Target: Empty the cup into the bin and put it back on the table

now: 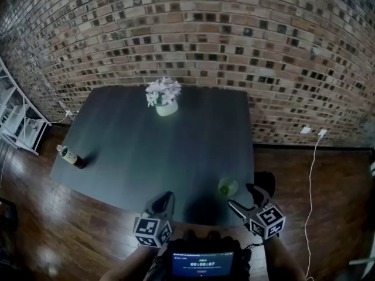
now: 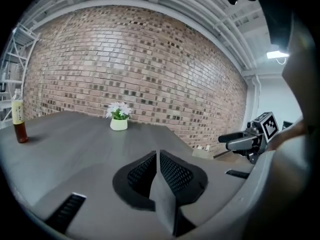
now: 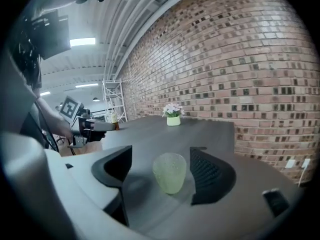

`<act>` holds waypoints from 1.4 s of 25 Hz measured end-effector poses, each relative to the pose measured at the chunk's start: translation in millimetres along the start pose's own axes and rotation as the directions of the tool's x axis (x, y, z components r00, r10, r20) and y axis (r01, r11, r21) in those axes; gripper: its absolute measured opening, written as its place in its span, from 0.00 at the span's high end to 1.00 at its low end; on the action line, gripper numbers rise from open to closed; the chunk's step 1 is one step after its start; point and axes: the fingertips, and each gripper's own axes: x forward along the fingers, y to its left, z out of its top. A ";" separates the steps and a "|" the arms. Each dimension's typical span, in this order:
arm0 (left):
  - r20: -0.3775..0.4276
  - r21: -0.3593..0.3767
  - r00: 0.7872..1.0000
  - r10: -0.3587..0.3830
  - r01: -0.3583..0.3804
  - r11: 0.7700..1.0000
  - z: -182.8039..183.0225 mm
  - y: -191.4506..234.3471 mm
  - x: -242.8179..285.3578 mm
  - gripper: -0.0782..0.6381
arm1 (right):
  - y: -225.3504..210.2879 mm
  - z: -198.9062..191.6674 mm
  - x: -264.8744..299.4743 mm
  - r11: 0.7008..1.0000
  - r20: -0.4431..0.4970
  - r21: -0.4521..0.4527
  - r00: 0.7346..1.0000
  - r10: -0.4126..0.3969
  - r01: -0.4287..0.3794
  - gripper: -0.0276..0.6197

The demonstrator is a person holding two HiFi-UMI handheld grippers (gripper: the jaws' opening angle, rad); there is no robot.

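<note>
A pale green, textured cup stands upright near the front right corner of the dark table. In the right gripper view the cup sits between my right gripper's open jaws, with a gap on each side; the pads do not touch it. I cannot tell what the cup holds. In the head view the right gripper is just in front of the cup. My left gripper hangs over the table's front edge, left of the cup. Its jaws are shut with nothing between them.
A white pot of pale flowers stands at the table's far middle. A bottle stands near the left edge. White shelving is at the left. A white cable runs down from the brick wall at the right, over the wooden floor.
</note>
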 end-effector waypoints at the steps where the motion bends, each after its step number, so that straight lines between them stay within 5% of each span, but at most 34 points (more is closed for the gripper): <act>1: -0.004 0.007 1.000 0.004 -0.004 1.000 -2.5 -0.5 4.2 0.87 | -1.6 -5.9 4.0 1.000 -0.007 -0.008 1.000 0.015 -0.015 0.38; 10: 0.013 0.034 0.999 0.051 -0.051 0.998 -37.1 -10.4 44.8 0.86 | -21.8 -51.0 39.3 0.989 0.009 -0.035 0.989 0.146 -0.146 0.29; 12: 0.002 0.025 0.998 0.062 -0.062 0.998 -48.0 -11.5 50.1 0.70 | -18.3 -57.9 46.0 0.983 0.012 -0.039 0.984 0.178 -0.177 0.29; 14: -0.016 0.010 0.998 0.063 -0.063 0.998 -56.9 -14.7 54.3 0.69 | -15.0 -63.4 52.4 0.980 0.016 -0.041 0.980 0.197 -0.197 0.29; 35: -0.030 0.021 0.998 0.061 -0.060 0.998 -78.8 -8.7 61.7 0.75 | -10.9 -59.3 84.8 0.974 0.130 -0.122 0.970 0.206 -0.190 0.29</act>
